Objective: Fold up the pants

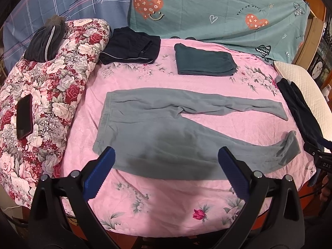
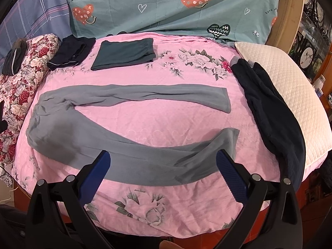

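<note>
Grey-blue pants [image 1: 166, 132] lie spread flat on the pink bed sheet [image 1: 157, 203], waistband to the left, both legs running right with a gap between them. They also show in the right wrist view [image 2: 128, 155]. My left gripper [image 1: 166, 153] is open and empty, hovering above the near leg close to the waist. My right gripper [image 2: 162, 157] is open and empty, above the near leg toward its cuff [image 2: 230, 143]. The cuff of the near leg is curled up in the left wrist view [image 1: 288, 147].
Folded dark teal pants [image 1: 203, 62] and folded navy pants [image 1: 132, 47] lie at the back. A floral quilt [image 1: 45, 95] at left carries a phone [image 1: 24, 118] and grey pants [image 1: 45, 41]. Dark clothes [image 2: 274, 112] and a white pillow [image 2: 290, 91] lie at right.
</note>
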The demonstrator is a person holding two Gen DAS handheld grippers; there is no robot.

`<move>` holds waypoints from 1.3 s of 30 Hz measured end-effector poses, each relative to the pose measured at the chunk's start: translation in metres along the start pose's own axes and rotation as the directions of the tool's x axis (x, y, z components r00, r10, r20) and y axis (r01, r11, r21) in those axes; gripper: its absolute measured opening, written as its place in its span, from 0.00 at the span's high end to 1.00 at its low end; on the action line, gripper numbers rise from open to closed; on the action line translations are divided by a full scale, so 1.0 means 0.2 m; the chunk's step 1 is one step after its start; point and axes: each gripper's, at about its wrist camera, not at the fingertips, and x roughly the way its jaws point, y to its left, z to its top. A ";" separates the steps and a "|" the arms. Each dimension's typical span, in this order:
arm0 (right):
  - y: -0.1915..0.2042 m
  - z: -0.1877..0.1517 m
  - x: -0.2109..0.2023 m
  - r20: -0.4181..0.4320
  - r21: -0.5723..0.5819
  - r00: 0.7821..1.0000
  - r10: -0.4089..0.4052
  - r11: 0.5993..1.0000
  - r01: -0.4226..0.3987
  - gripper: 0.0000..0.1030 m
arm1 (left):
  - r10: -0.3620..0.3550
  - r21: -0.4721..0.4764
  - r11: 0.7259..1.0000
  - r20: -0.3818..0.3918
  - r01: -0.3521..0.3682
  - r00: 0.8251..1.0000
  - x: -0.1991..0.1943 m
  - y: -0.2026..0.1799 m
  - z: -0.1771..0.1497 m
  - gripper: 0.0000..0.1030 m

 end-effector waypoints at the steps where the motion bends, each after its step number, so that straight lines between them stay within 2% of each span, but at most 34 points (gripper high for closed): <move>1: 0.00 0.00 0.00 0.000 0.000 1.000 0.001 1.000 -0.001 0.01 | 0.000 0.001 1.000 -0.001 0.000 1.000 0.00 0.00 0.00 0.02; 16: 0.01 0.01 0.06 -0.027 0.006 1.000 -0.003 1.000 0.003 0.01 | -0.016 0.008 1.000 -0.030 0.016 0.999 0.10 -0.02 0.05 0.02; 20: 0.00 0.02 0.09 -0.038 0.009 0.999 -0.007 1.000 0.007 0.01 | -0.001 0.013 1.000 -0.038 0.002 0.999 0.15 -0.01 0.07 0.02; 24: -0.01 0.04 0.12 -0.051 0.016 0.999 0.003 1.000 -0.002 0.01 | 0.022 -0.045 0.999 -0.047 -0.024 0.999 0.23 0.13 0.13 0.02; 29: -0.01 0.10 0.19 -0.070 0.017 0.996 0.053 0.998 -0.052 0.01 | 0.056 -0.093 0.994 -0.052 -0.060 0.997 0.36 0.33 0.23 0.02; 36: 0.08 0.36 0.29 -0.021 -0.096 0.985 0.168 0.981 -0.170 0.02 | 0.095 -0.039 0.994 -0.062 -0.097 0.994 0.72 0.58 0.48 0.03; 39: 0.13 0.50 0.41 -0.030 -0.181 0.982 0.187 0.965 -0.189 0.14 | 0.085 -0.017 0.996 -0.087 -0.087 0.993 0.91 0.66 0.58 0.09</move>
